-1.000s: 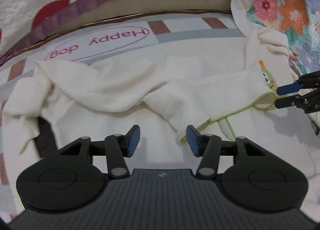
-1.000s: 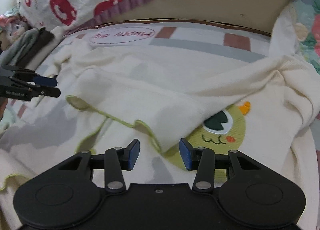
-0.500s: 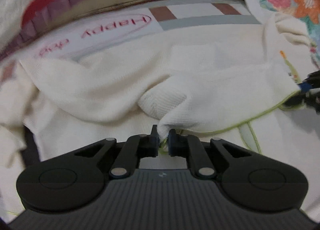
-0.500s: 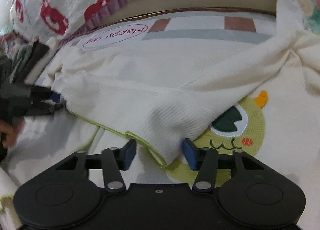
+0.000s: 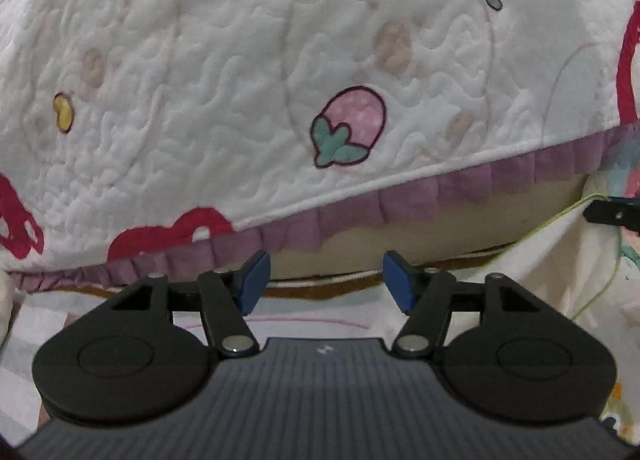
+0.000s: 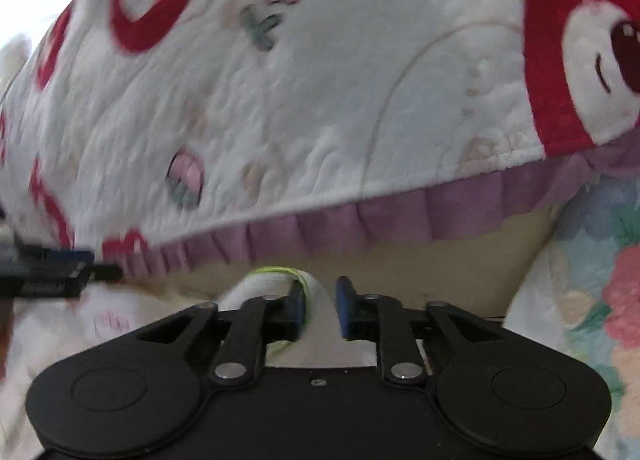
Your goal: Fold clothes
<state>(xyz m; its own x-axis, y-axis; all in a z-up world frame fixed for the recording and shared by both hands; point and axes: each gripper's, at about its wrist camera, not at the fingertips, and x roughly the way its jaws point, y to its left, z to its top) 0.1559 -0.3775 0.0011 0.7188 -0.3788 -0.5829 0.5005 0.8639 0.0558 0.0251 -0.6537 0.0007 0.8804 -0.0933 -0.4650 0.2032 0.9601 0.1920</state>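
Background: a white quilted blanket (image 5: 248, 60) with purple ruffle fills both views.
Garment: cream cloth (image 6: 320, 316) with green edging, bunched up between the right tongs' pads.
Right tongs (image 6: 319, 310): clenched on it.
Left tongs (image 5: 325, 280): spread wide, empty.

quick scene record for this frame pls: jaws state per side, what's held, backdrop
left gripper: jaws wide apart, nothing between them
right gripper: jaws part closed around a fold of the cream garment, green-trimmed edge by its left finger; firm clamp not certain
garment elsewhere: cream cloth with green trim at right of left wrist view
backdrop: white quilt with strawberry print, purple ruffle hem
floral cloth: right edge
image quality: right wrist view blurred
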